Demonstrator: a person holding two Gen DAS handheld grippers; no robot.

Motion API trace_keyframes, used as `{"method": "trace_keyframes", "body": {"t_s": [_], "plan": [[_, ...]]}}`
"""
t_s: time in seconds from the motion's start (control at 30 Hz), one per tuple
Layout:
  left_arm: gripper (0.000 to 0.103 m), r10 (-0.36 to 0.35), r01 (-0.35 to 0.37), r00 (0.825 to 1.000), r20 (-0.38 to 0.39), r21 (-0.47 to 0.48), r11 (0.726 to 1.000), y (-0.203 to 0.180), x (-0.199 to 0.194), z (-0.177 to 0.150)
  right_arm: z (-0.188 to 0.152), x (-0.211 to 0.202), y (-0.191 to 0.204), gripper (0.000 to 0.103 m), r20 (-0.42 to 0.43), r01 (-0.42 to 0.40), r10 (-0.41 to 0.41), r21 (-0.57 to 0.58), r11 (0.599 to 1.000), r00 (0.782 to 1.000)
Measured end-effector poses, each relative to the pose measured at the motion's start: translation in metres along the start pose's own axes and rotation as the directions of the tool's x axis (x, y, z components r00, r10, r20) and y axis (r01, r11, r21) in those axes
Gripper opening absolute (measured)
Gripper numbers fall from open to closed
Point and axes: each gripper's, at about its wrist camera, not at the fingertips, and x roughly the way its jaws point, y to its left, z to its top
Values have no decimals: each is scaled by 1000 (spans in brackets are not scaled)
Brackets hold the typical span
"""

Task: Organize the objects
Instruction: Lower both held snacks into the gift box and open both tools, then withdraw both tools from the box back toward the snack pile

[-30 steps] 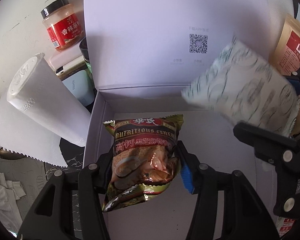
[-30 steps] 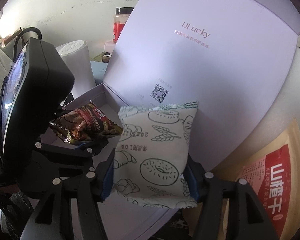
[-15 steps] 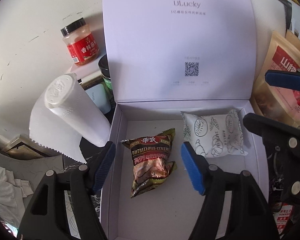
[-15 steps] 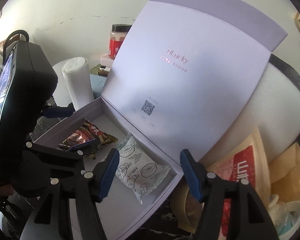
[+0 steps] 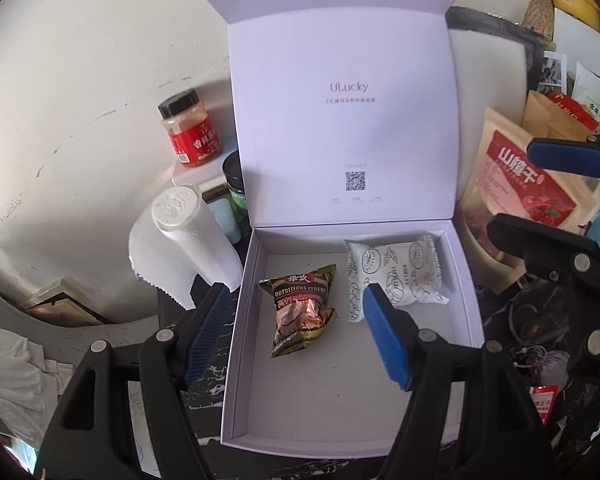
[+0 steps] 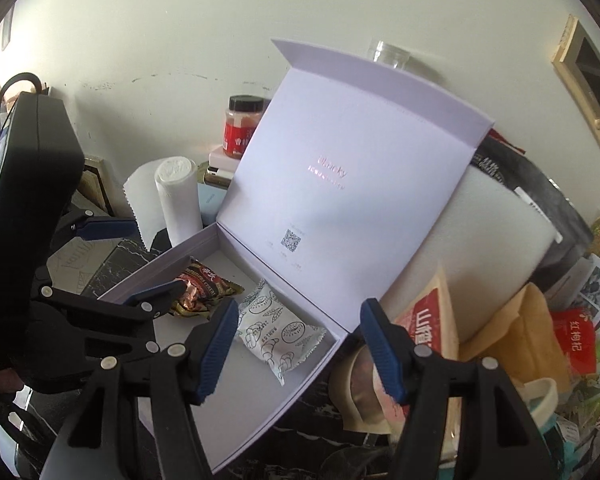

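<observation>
- Both packets now lie released on the floor of the white box, toward its hinged end under the raised lid: the brown cereal packet on the left, the white pastry packet just beside it on the right, apart or barely touching.
- The left tongs stand spread wide and empty above the box; a second ago they were clenched on the cereal packet.
- The right tongs are likewise parted and empty, hanging over the box's right wall; a second ago they gripped the pastry packet, half a second ago they had already let go.
- Against the half-second-old pictures, both cameras sit farther back and higher, so more of the box and the cluttered tabletop shows.
- By my reading, this pair is stowed; the red-labelled pouch outside the box looks like a likely next candidate.
</observation>
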Motion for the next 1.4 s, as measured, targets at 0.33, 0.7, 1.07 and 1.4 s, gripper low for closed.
{"method": "trace_keyframes", "body": {"t_s": [0.33,0.7,1.07,1.4], "plan": [[72,9,-10,997,73,13,1000,-15,-64,-5,-6,-61,-2,66,65,19,-20,10,1000,998],[79,21,-26,990,136,31,999,-34,-125,-26,-28,-121,0,68,124,38,-38,6,999,992],[84,11,-17,987,162,35,999,-52,-171,-61,-64,-159,-2,70,144,46,-49,26,999,988],[84,-21,12,989,150,60,998,-71,-188,-106,-109,-178,2,70,132,50,-55,38,998,990]]}}
